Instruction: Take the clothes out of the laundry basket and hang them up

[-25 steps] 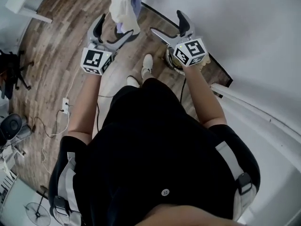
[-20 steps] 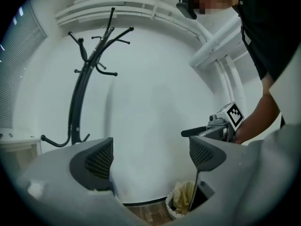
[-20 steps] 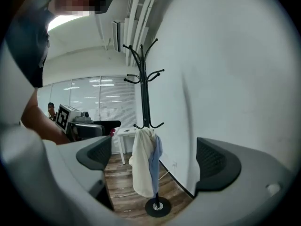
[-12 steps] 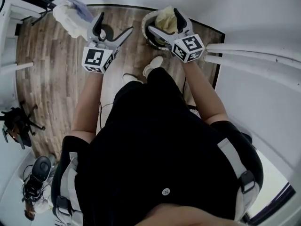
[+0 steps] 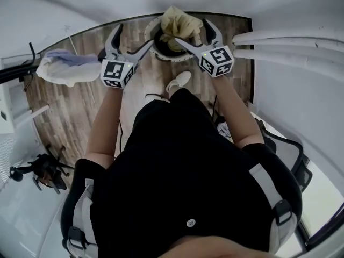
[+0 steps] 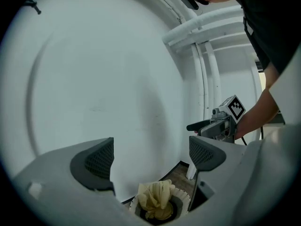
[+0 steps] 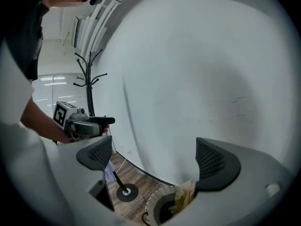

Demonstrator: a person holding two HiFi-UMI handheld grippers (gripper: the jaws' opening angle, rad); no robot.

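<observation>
A round laundry basket (image 5: 164,51) stands on the wood floor by the white wall, with a yellow cloth (image 5: 180,23) heaped out of its top. My left gripper (image 5: 134,35) is open and empty just left of the basket. Equally open and empty, my right gripper (image 5: 192,31) hovers over the basket's right side. In the left gripper view the yellow cloth (image 6: 155,199) and basket (image 6: 185,199) lie below the open left gripper (image 6: 150,157). The right gripper view shows the basket (image 7: 153,205) and cloth (image 7: 184,192) under the open right gripper (image 7: 155,159).
A white and lavender garment (image 5: 62,69) hangs at the left on a black coat rack (image 7: 89,79) with a round base (image 7: 126,192). White pipes (image 5: 279,42) run along the wall at right. A black chair (image 5: 285,149) and a tripod (image 5: 43,168) stand behind.
The view has swung round: the basket with the yellow cloth now lies between both grippers, and the hung garment has slid to the left. Both grippers stay open.
</observation>
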